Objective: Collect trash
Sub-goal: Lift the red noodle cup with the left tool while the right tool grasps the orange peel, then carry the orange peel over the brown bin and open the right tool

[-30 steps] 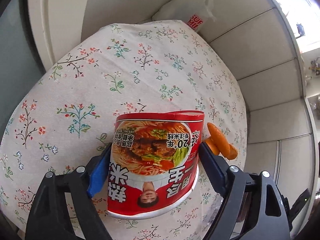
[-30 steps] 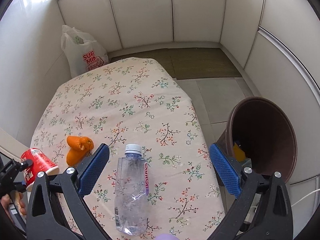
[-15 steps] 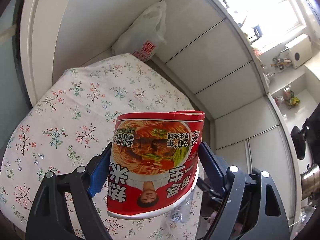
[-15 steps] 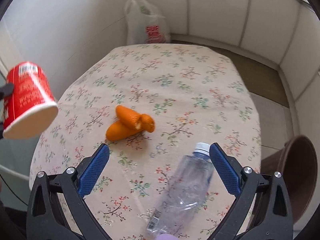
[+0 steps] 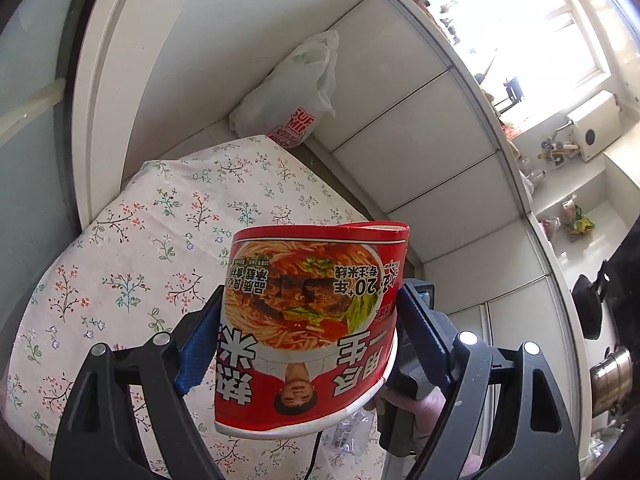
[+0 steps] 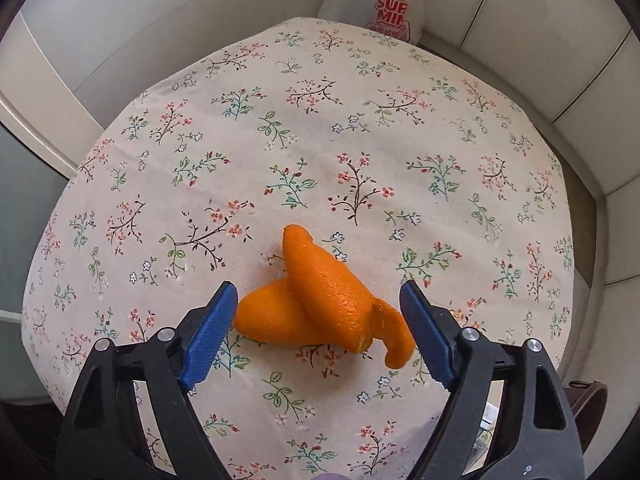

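Observation:
My left gripper [image 5: 310,336] is shut on a red instant-noodle cup [image 5: 308,328], held upside down in the air above the floral-cloth table [image 5: 132,264]. My right gripper [image 6: 318,332] is open, its blue pads either side of a curled orange peel [image 6: 320,304] lying on the tablecloth [image 6: 320,140]. The peel sits between the fingers without clear contact. A clear plastic bottle [image 5: 350,438] shows partly under the cup in the left wrist view.
A white plastic shopping bag [image 5: 292,100] stands on the floor by the wall beyond the table; it also shows in the right wrist view [image 6: 384,4]. A brown bin's rim [image 6: 588,396] peeks at the right edge. White panel walls surround the table.
My left gripper has lifted the noodle cup higher above the table. My right gripper has swung left from the bottle and come down around the orange peel.

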